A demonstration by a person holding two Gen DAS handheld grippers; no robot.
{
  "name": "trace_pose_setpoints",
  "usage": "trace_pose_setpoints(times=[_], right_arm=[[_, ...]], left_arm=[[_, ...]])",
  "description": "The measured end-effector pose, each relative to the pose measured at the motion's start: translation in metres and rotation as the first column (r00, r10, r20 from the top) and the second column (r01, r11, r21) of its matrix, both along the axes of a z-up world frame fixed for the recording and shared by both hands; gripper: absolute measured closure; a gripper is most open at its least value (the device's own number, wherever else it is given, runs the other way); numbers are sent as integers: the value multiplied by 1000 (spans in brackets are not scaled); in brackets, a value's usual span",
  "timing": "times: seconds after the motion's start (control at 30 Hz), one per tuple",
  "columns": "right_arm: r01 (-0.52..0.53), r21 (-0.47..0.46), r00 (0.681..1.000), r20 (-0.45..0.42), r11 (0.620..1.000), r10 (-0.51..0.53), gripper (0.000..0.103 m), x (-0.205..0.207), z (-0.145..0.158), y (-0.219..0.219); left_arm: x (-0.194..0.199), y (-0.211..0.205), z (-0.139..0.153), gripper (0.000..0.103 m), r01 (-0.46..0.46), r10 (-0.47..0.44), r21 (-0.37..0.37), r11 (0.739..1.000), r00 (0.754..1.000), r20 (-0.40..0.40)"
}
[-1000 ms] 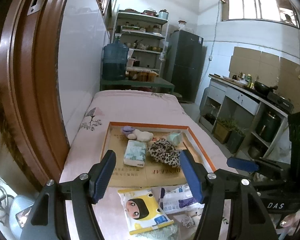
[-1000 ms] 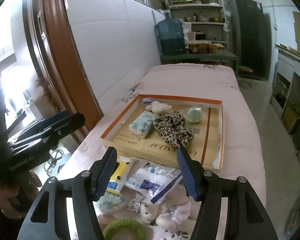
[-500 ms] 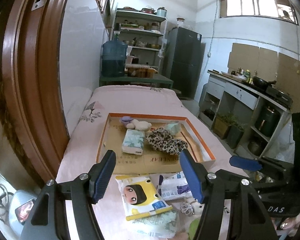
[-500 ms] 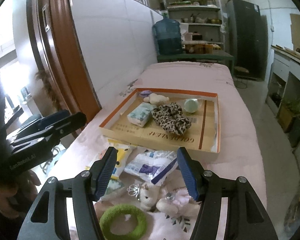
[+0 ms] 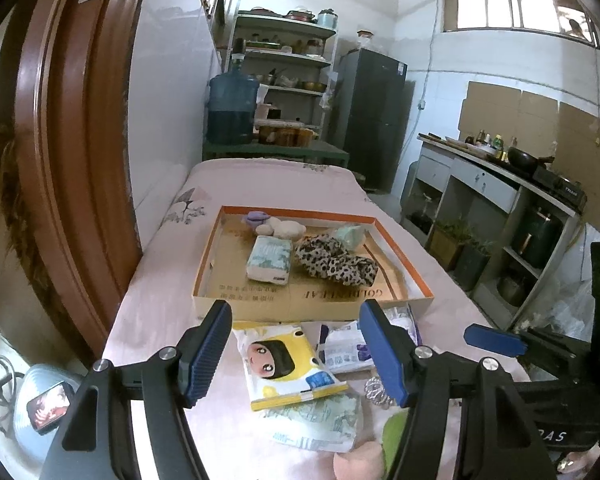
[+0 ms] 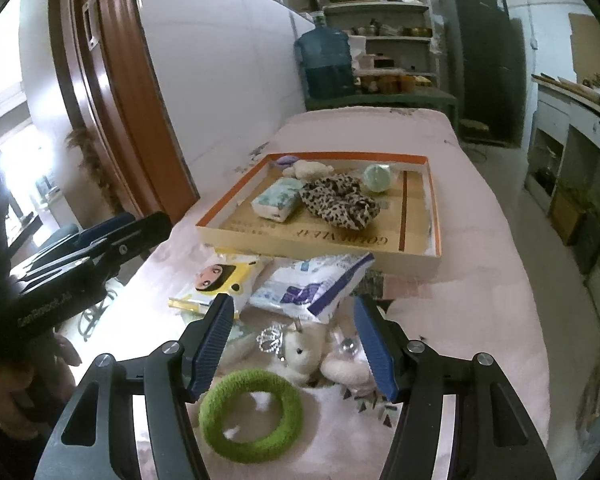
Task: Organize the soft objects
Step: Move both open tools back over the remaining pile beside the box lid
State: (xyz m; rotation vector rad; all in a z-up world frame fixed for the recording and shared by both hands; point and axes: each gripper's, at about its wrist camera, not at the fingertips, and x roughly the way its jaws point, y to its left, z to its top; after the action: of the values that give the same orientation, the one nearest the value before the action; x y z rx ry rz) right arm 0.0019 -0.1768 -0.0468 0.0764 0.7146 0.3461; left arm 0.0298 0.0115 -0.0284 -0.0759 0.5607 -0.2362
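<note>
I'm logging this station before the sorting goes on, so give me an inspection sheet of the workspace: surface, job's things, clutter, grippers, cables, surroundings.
Surface: pink cloth covering the table.
Job's things: shallow box holding a leopard scrunchie, tissue pack, pale green ball and cream plush. In front of the box: yellow cartoon pack, blue-white pack, green ring, white plush toy.
Clutter: small tiara among the loose things.
Grippers: left gripper and right gripper both open, empty, above the loose things.
Cables: nothing seen on the table.
Surroundings: brown door frame, water jug, shelves, fridge, kitchen counter.
</note>
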Motion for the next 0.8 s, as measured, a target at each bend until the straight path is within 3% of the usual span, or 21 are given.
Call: trace_pose_setpoints(times=[0.27, 0.63, 0.8], right_arm=[[11, -18, 1000, -6, 1000, -11, 39, -9, -10, 2], [28, -51, 1000, -2, 998, -28, 39, -31, -24, 3], [34, -46, 999, -38, 998, -36, 39, -39, -39, 3]], left_arm=[[-10, 1, -12, 37, -5, 5, 17, 1000, 1000, -2], [-29, 6, -28, 37, 8, -9, -15, 1000, 1000, -11], [-39, 4, -38, 37, 22, -22, -14, 1000, 1000, -23]])
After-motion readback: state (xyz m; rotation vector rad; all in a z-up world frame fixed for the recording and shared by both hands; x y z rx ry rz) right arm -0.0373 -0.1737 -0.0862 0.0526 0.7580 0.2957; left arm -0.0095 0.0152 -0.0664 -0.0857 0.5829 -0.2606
